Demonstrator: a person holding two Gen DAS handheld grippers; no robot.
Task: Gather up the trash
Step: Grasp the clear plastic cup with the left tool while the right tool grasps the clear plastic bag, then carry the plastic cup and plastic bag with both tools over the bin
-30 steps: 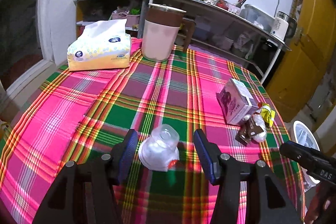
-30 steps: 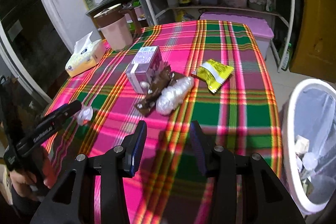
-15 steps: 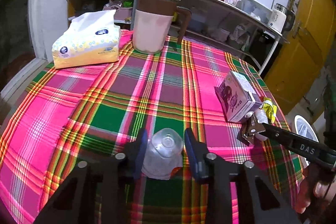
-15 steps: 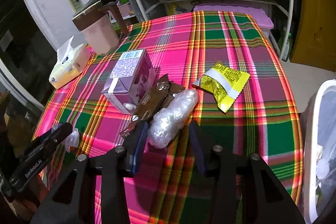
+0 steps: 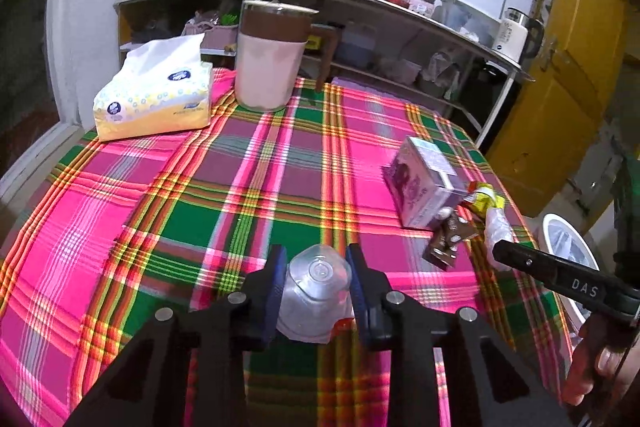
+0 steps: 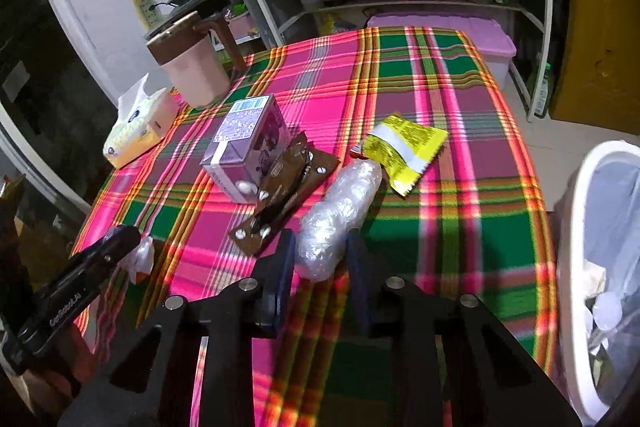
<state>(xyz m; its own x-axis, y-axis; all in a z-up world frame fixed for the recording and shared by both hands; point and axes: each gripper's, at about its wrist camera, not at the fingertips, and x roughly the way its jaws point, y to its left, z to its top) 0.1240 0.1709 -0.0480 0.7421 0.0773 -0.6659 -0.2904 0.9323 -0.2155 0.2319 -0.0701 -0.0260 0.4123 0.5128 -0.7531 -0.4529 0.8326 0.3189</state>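
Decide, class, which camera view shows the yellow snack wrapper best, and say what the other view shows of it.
The right wrist view shows the yellow snack wrapper best: it lies flat and unobstructed on the plaid tablecloth. In the left wrist view only a small yellow corner shows beyond the purple carton.

A woven plaid cloth (image 5: 280, 163) in pink and green, matt, is spread over the worktop. A clear, glossy plastic cup (image 5: 316, 291) is pinched by the left tongs (image 5: 316, 287), whose pads are blue and matt. At 12 o'clock from the right tongs (image 6: 320, 263), crinkled transparent film (image 6: 340, 211) is seen beside a glossy brown wrapper (image 6: 284, 187), a shiny yellow sachet (image 6: 404, 147) and a smooth printed carton (image 6: 248, 147).
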